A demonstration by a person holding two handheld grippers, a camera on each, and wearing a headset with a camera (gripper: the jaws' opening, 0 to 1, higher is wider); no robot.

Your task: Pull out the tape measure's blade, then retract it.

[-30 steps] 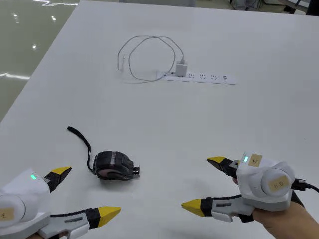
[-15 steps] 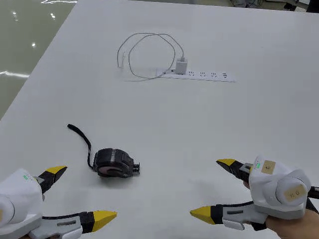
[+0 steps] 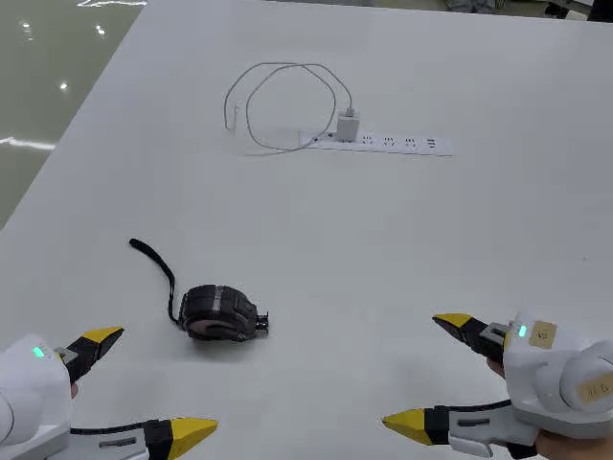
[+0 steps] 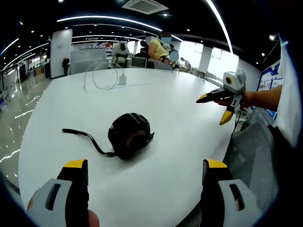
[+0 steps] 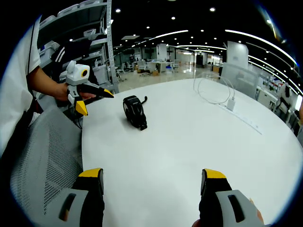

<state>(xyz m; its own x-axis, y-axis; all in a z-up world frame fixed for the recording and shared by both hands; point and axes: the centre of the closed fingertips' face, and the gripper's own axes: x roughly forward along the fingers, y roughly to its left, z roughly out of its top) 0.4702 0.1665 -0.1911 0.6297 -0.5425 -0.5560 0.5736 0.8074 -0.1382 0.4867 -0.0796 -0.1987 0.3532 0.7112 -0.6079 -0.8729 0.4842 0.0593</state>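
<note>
A black tape measure lies on its side on the white table, its wrist strap trailing to the far left and its blade tip at the right end. In the left gripper view the tape measure sits ahead of the jaws; in the right gripper view the tape measure lies farther off. My left gripper is open at the near left, short of the case. My right gripper is open at the near right with nothing between its yellow-tipped jaws.
A white power strip with a plugged charger and a looped white cable lies at the far middle of the table. The table's left edge drops to a glossy floor. People stand beyond the table.
Both grippers have drawn back toward me and lower in the view, away from the tape measure. The tape measure has stayed in place.
</note>
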